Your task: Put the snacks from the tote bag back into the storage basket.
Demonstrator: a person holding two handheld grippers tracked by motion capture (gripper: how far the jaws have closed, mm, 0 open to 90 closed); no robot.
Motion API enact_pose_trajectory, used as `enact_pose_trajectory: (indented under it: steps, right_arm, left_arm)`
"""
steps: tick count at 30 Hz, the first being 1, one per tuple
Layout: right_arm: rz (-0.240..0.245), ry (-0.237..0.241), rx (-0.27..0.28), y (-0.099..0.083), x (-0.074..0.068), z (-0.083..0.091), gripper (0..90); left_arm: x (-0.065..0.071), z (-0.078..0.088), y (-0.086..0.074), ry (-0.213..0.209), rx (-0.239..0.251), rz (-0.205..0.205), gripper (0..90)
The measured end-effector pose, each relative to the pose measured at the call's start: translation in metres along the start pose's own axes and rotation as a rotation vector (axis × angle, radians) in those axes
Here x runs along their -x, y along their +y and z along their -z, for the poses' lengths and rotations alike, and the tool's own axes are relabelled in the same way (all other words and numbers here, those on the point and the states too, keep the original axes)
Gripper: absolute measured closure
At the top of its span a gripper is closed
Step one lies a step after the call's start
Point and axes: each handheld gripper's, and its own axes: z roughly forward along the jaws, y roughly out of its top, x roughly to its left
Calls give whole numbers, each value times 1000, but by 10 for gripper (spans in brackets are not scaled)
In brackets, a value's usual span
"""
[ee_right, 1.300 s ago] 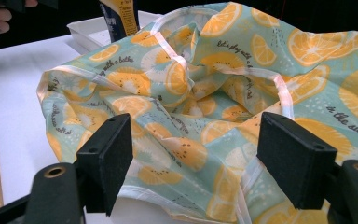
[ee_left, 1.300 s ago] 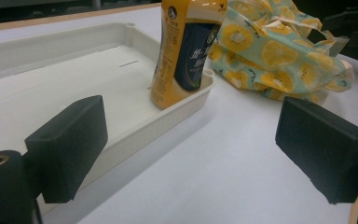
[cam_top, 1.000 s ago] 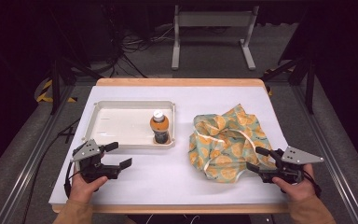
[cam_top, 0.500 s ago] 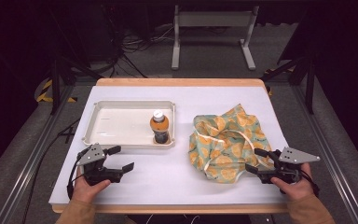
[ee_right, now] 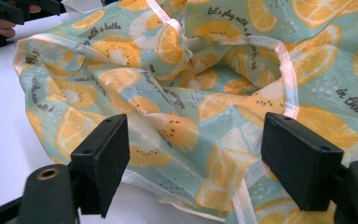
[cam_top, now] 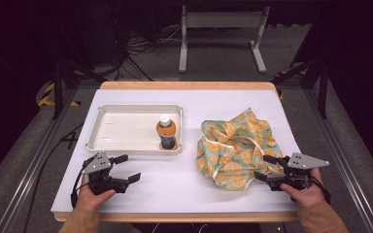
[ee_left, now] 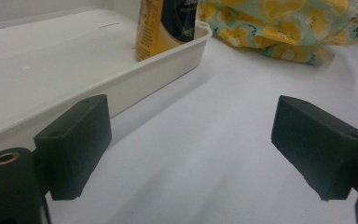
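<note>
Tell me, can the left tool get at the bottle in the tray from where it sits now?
Probably yes. The left tool is open, just outside the tray's near rim, and the bottle stands upright in the near right corner. Only that low rim lies between them, so it would likely need to lift over it.

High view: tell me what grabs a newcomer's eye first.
The crumpled teal fabric bag printed with orange slices lies on the right of the white table, with the open right gripper at its near edge. Next comes the orange drink bottle with a white cap, upright in the right end of the shallow white tray.
</note>
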Motion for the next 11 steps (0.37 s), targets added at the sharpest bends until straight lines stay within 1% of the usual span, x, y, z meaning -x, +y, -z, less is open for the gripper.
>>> enact_pose_trajectory:
  steps: [6, 11]
  right_arm:
    - [3, -6, 4, 0, 0, 0, 246]
    - [6, -13, 11, 1, 0, 1, 246]
  left_arm:
    - [0, 1, 0, 6, 4, 1, 127]
    - [0, 3, 1, 6, 14, 12, 127]
